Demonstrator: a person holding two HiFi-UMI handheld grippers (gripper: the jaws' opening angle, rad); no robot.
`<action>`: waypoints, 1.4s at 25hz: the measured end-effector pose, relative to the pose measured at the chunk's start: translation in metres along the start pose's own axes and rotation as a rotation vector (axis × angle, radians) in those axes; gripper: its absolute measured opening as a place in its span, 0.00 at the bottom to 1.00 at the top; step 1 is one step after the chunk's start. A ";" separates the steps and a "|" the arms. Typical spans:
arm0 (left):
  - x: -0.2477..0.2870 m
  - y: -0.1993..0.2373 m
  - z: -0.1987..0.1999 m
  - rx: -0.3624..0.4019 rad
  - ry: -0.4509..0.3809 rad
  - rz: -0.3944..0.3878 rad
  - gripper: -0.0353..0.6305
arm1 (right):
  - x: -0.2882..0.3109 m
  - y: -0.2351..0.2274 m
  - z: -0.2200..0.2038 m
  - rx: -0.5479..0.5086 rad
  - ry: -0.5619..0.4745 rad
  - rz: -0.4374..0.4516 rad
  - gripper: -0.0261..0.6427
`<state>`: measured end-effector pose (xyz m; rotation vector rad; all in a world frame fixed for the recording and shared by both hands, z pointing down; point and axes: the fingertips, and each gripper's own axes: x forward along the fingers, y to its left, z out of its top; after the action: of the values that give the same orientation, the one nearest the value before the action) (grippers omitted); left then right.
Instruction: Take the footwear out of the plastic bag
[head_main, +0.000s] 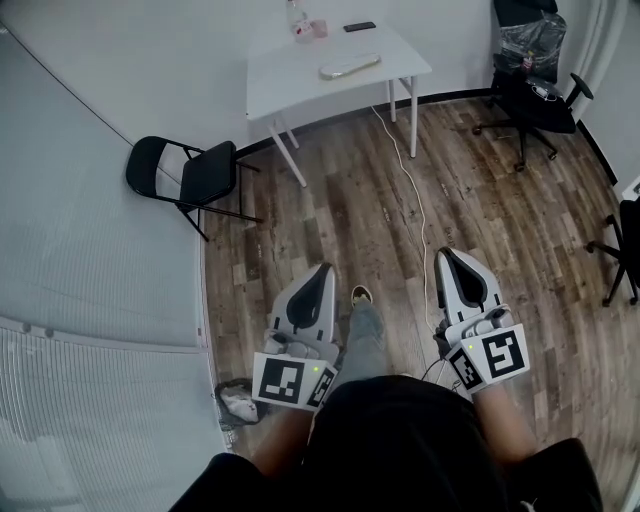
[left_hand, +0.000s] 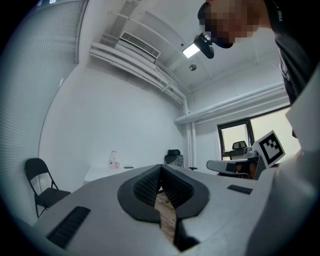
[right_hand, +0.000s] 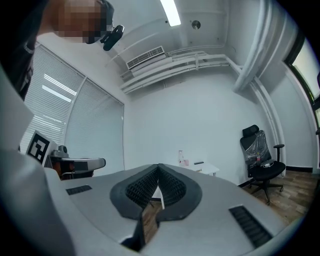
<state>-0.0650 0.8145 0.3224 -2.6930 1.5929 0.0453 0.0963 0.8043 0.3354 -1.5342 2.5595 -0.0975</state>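
Jaws on the grey left gripper (head_main: 321, 270) and right gripper (head_main: 452, 254) meet, empty, with nothing in reach. Far beyond their tips a pale bundle (head_main: 350, 66), probably the bagged footwear, tops a white table (head_main: 290, 78).

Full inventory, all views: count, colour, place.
rectangular white table: 1, white, far wall
pale elongated item: 1, off-white, on table near side; maybe the bagged footwear
flat black slab: 1, black, table far edge
pinkish bottle cluster: count unclear, pink/clear, table far edge
black folding chair: 1, black, left of table
black office chair: 1, black, plastic over backrest, far right
second dark chair: 1, black, cut off at right edge
white cable: 1, white, on floor from table toward person
wood-plank floor: 1, brown
crumpled grey thing: 1, grey, floor, lower left
person's grey-trousered leg: 1, grey, between grippers
left gripper: 1, grey/black, shut, empty
right gripper: 1, grey/black, shut, empty
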 end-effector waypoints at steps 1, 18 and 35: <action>0.011 0.009 0.000 0.003 -0.003 -0.003 0.09 | 0.012 -0.003 0.000 -0.007 -0.001 0.003 0.06; 0.201 0.149 -0.011 -0.054 0.072 -0.040 0.09 | 0.226 -0.079 -0.040 0.044 0.127 -0.010 0.06; 0.310 0.288 -0.012 -0.050 0.114 -0.032 0.09 | 0.416 -0.087 -0.053 0.117 0.133 0.114 0.06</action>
<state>-0.1680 0.4036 0.3257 -2.8064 1.5978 -0.0713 -0.0295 0.3950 0.3582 -1.3802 2.6834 -0.3406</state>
